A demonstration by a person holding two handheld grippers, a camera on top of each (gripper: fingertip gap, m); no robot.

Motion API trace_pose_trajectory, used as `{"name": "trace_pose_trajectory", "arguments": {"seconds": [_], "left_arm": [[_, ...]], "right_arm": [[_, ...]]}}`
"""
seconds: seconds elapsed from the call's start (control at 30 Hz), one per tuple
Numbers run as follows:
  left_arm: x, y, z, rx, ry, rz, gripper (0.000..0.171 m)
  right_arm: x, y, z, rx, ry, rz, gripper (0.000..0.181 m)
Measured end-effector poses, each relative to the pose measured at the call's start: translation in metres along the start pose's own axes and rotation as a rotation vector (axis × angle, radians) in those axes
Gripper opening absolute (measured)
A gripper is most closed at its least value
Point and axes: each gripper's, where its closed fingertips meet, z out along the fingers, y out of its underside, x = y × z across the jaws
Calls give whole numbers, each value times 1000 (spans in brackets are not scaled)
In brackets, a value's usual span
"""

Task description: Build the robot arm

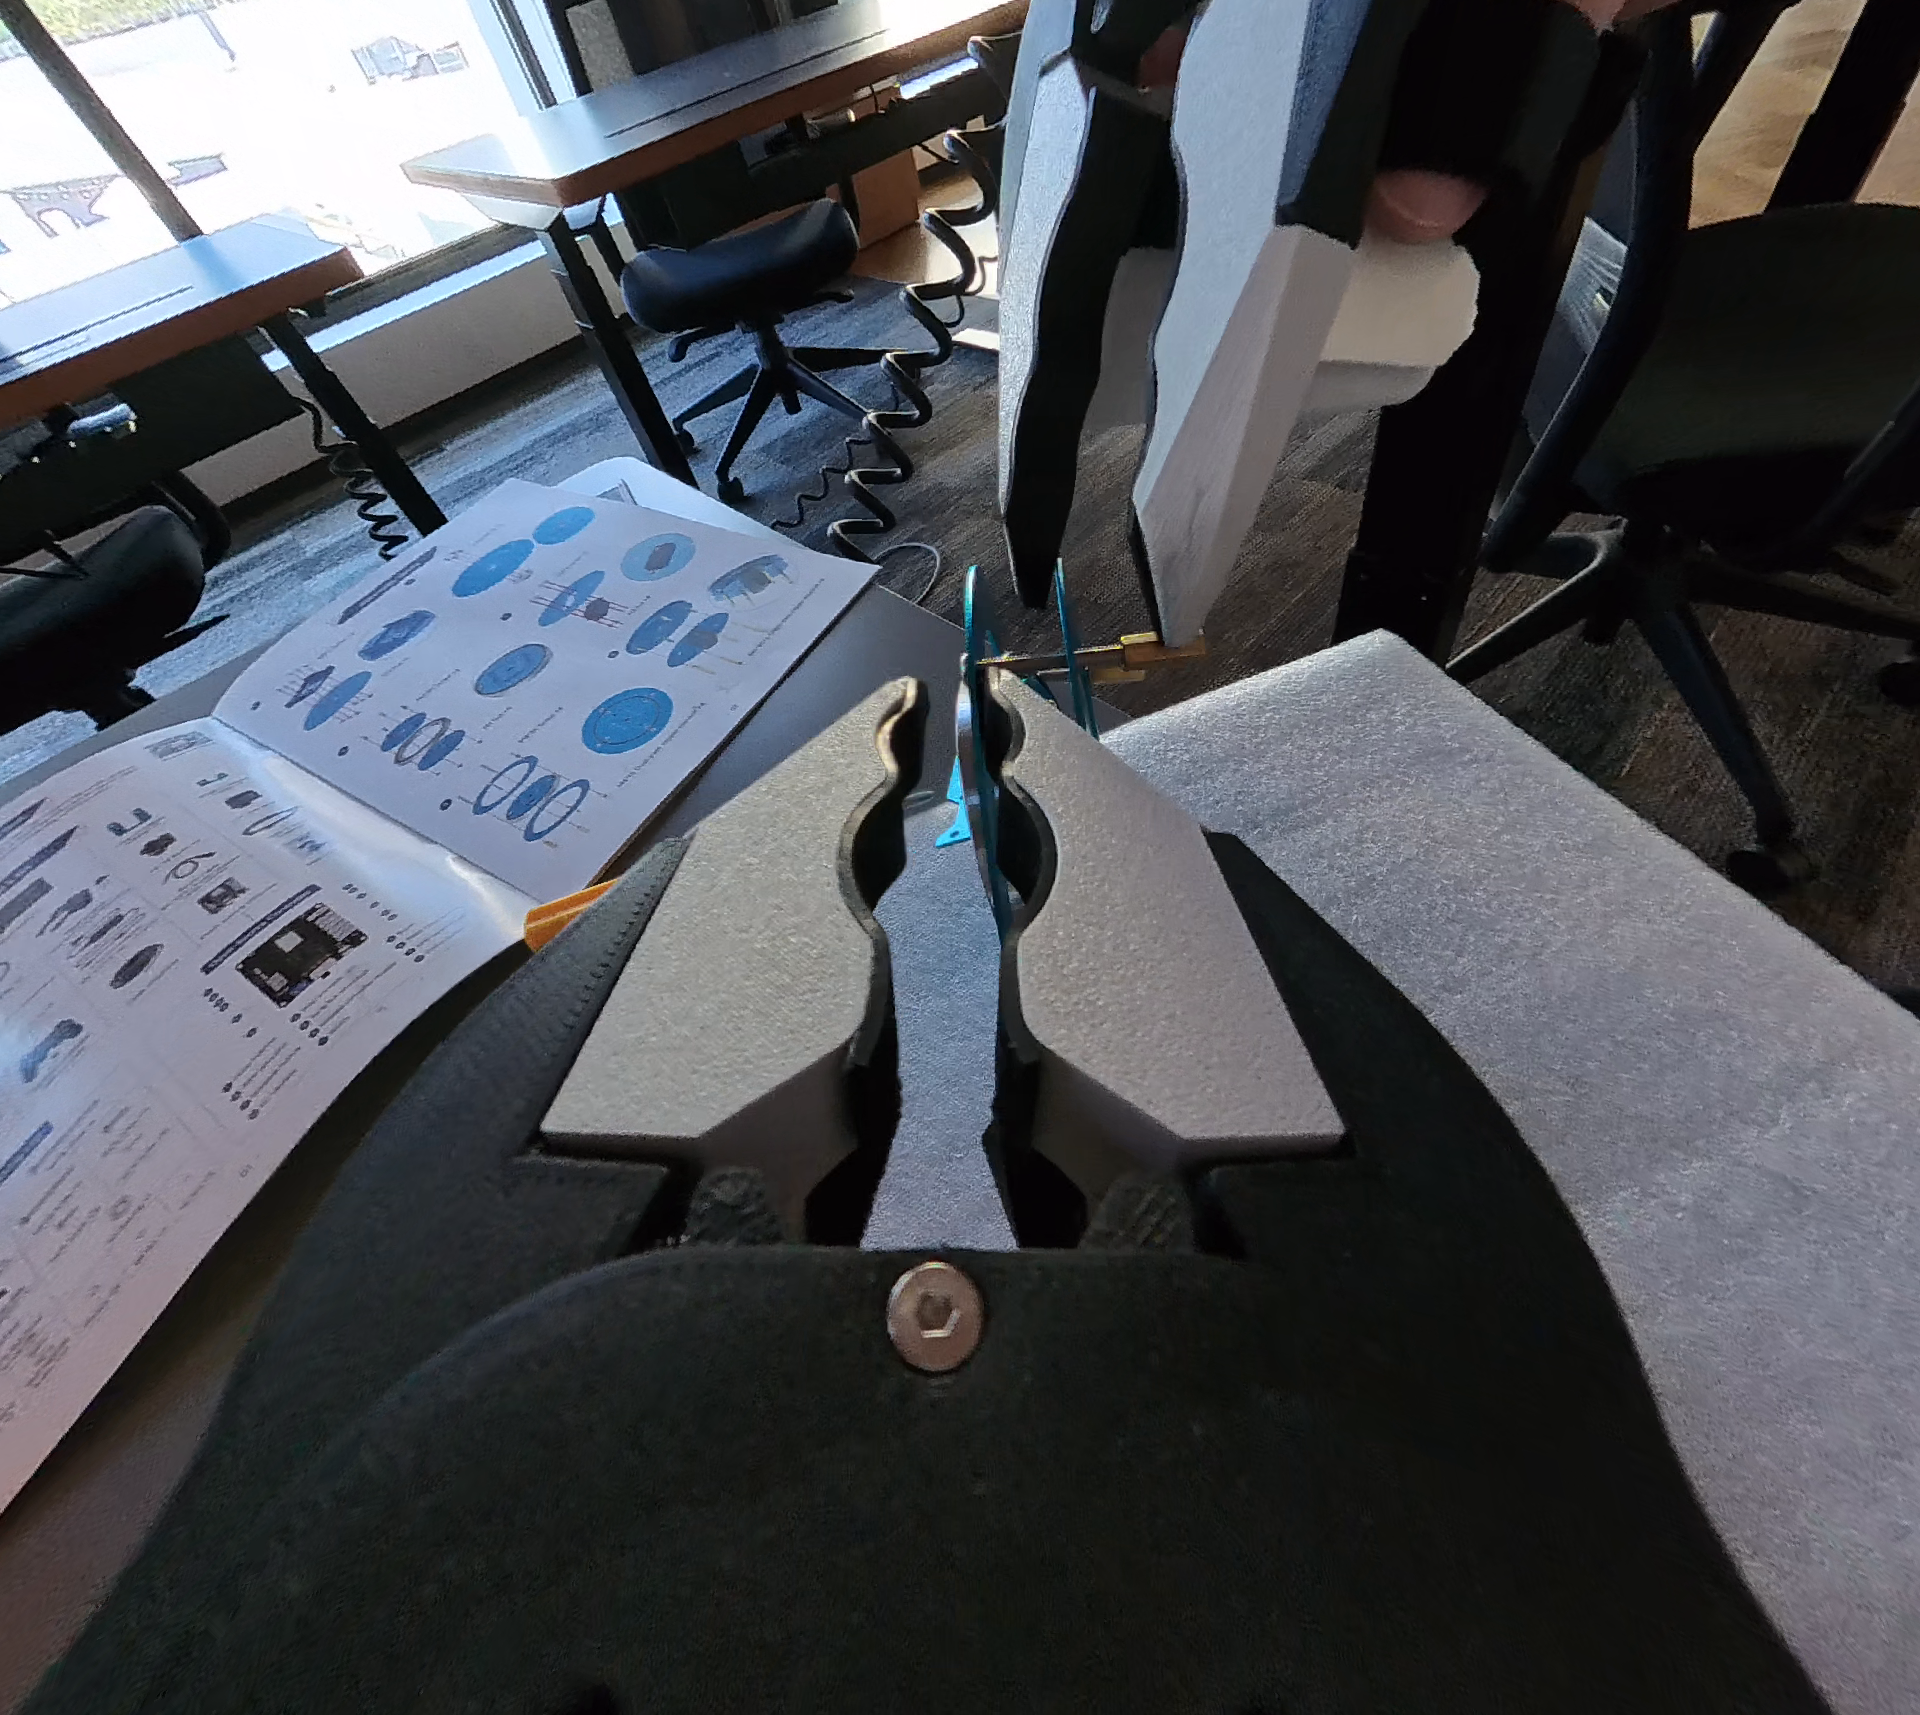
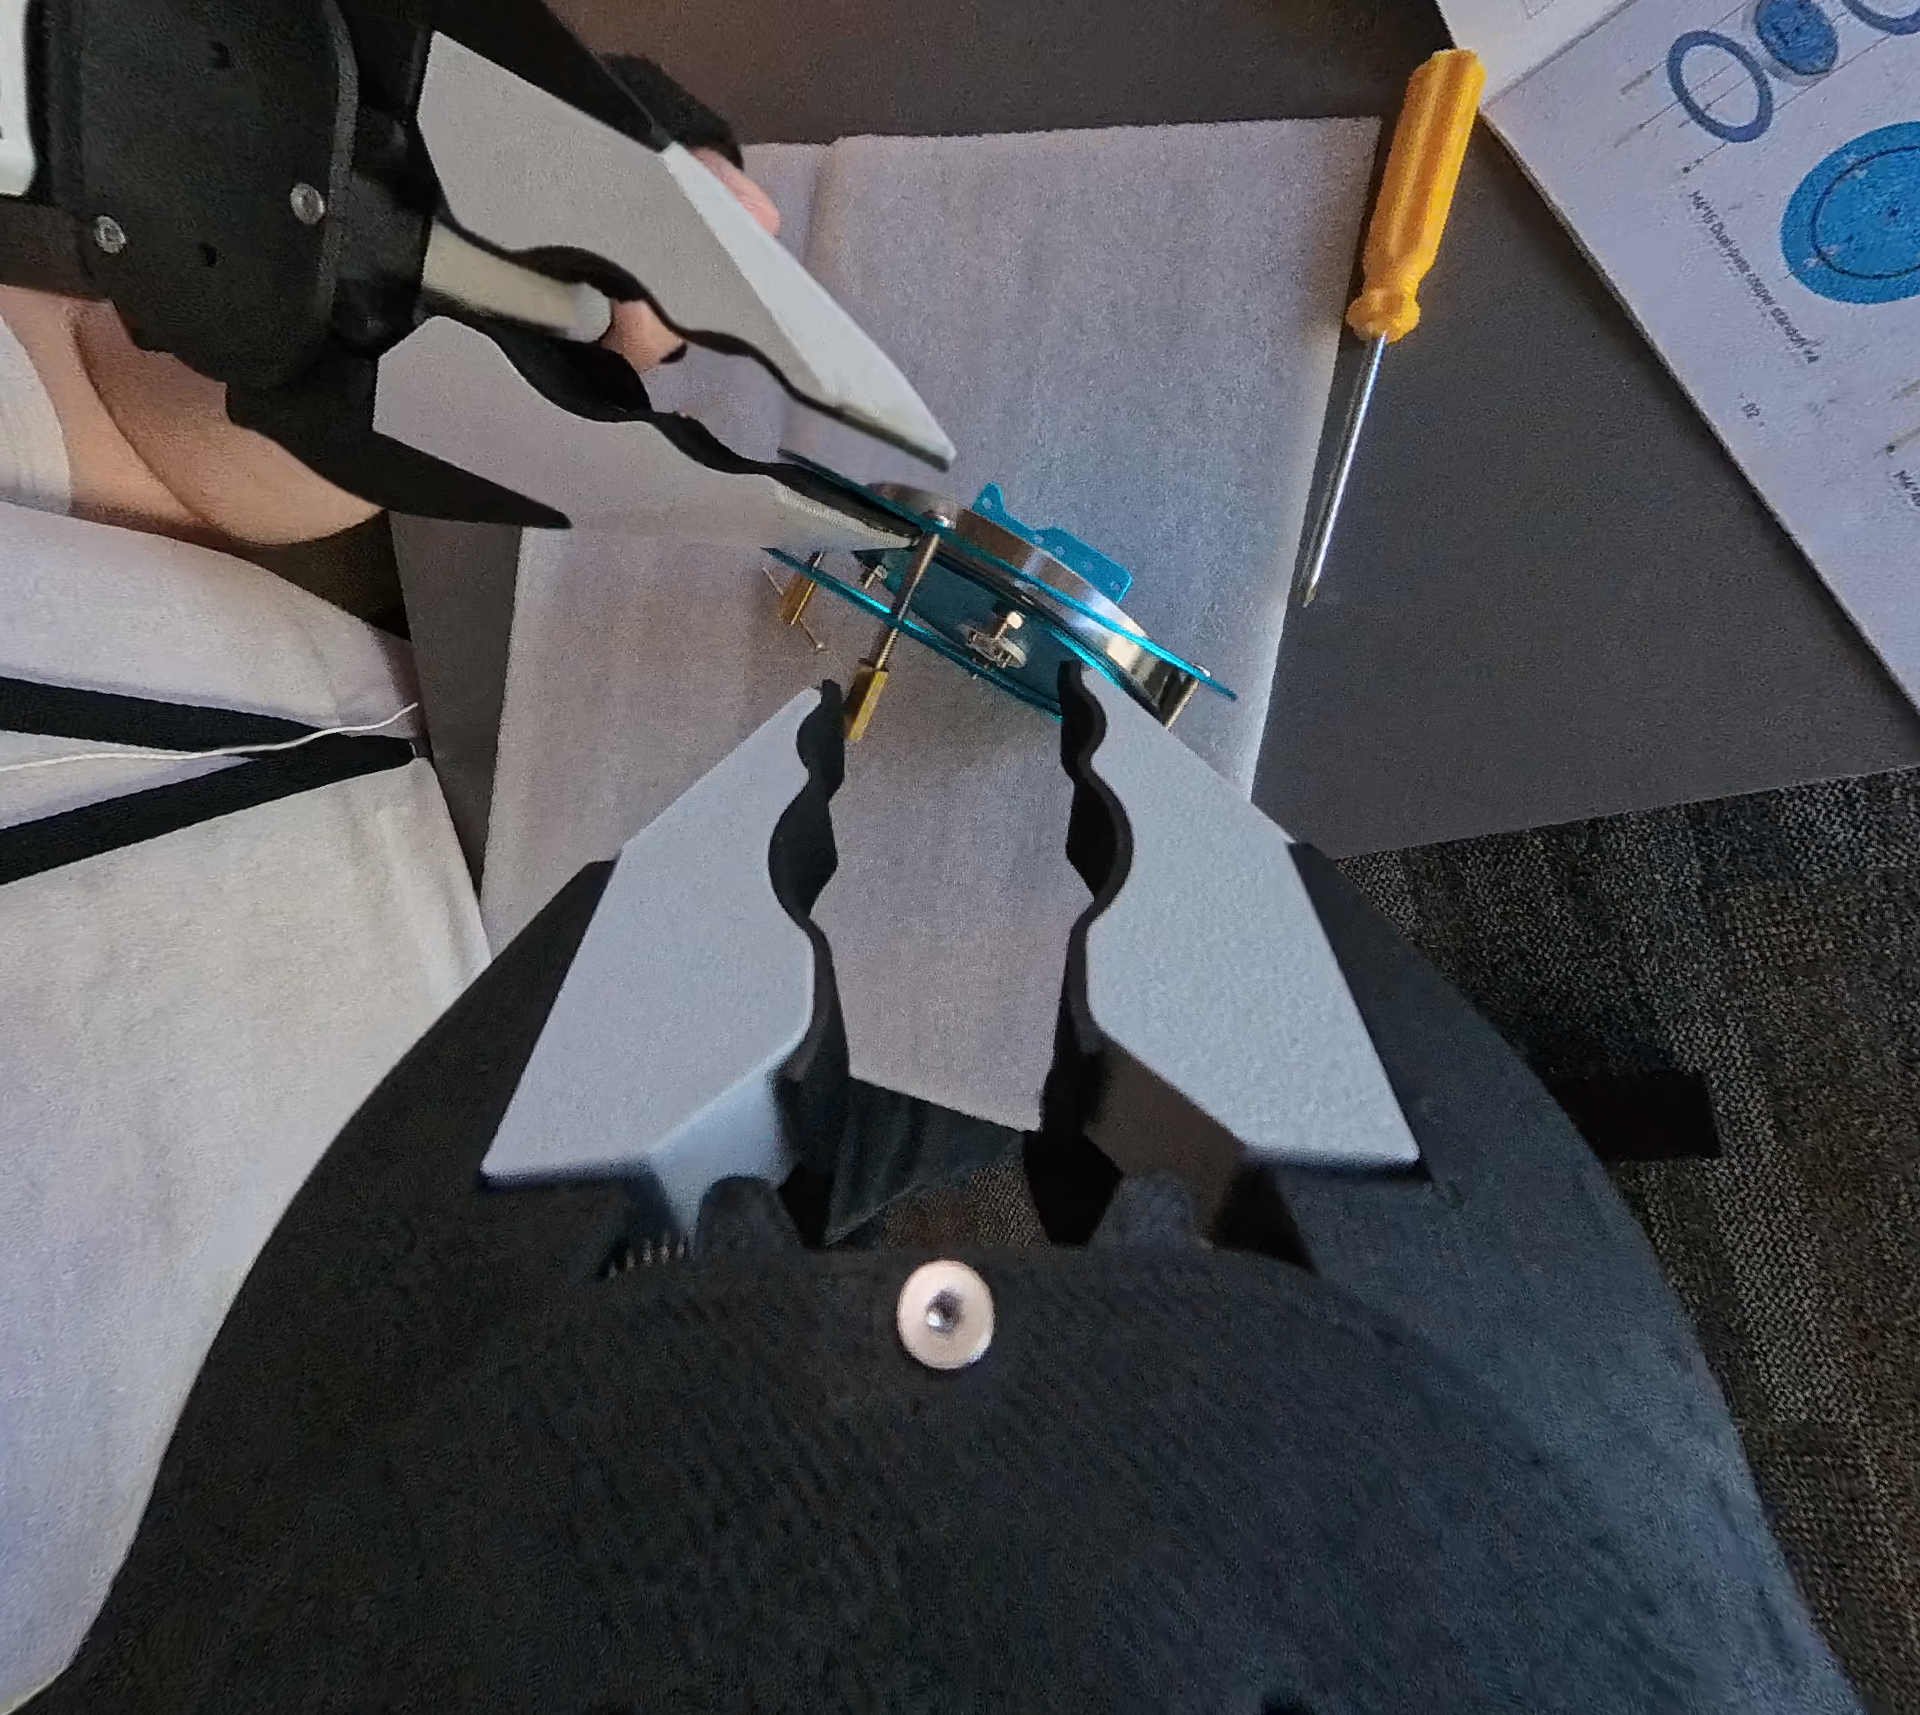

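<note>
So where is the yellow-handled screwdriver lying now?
In the right wrist view, the yellow-handled screwdriver lies on the dark table, between the white foam sheet and the open printed booklet, untouched by either tool.

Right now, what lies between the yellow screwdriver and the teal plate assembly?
Only bare white foam sheet, seen in the right wrist view. The yellow screwdriver lies along the sheet's edge; the teal plate assembly sits mid-sheet, clamped by the left tool.

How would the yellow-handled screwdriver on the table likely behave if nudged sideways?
The screwdriver would probably roll: its handle looks round and ribbed, lying flat on the smooth dark table. It looks small, plastic-handled and thin-shafted, so likely light and stiff. The ribs should limit slipping when pinched.
</note>
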Motion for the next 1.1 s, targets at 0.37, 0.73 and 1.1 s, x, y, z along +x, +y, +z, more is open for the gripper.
{"name": "trace_pose_trajectory", "arguments": {"seconds": [0.37,0.73,1.1], "left_arm": [[10,-2,2,77,165,78,6],[11,3,1,8,340,55,10],[2,-18,-8,130,472,-276,25]], "right_arm": [[-2,2,-1,-1,-4,-70,39],[-3,1,-2,24,1,-97,36],[1,1,-3,31,23,-110,33]]}}
